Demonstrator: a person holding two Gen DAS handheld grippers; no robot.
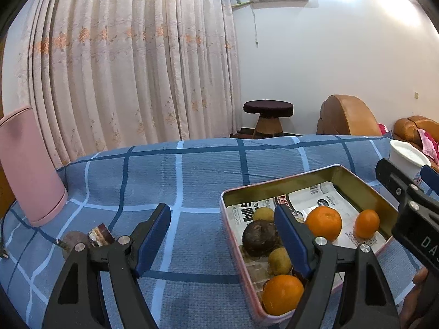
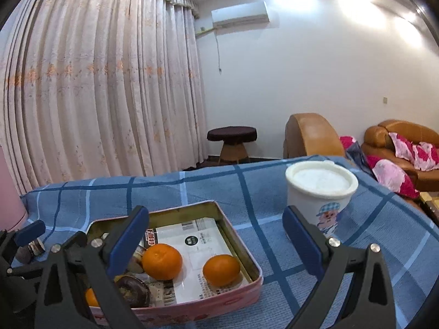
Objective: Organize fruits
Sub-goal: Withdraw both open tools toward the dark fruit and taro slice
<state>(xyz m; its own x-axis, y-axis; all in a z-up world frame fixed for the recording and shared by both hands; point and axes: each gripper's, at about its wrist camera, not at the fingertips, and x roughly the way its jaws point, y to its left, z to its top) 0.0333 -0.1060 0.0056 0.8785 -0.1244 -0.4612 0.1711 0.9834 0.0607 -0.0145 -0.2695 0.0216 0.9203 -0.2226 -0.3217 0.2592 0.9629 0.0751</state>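
A pink-sided metal tin (image 1: 354, 181) (image 2: 241, 293) lined with newspaper sits on the blue checked cloth. It holds three oranges (image 1: 323, 222) (image 1: 366, 223) (image 1: 282, 294), a dark brown fruit (image 1: 260, 237) and two small yellowish fruits (image 1: 279, 260). The right wrist view shows two of the oranges (image 2: 162, 261) (image 2: 221, 270) and the dark fruit (image 2: 134, 292). My left gripper (image 1: 222, 238) is open and empty, just left of the tin. My right gripper (image 2: 215, 240) is open and empty, above the tin's right part; it also shows in the left wrist view (image 1: 406, 189).
A white lidded cup (image 2: 321, 194) (image 1: 407, 156) stands right of the tin. A pink cylinder (image 1: 27, 167) stands at the far left. A small dark object with a striped band (image 1: 100, 235) and a cable (image 1: 16, 219) lie on the cloth left of my left gripper.
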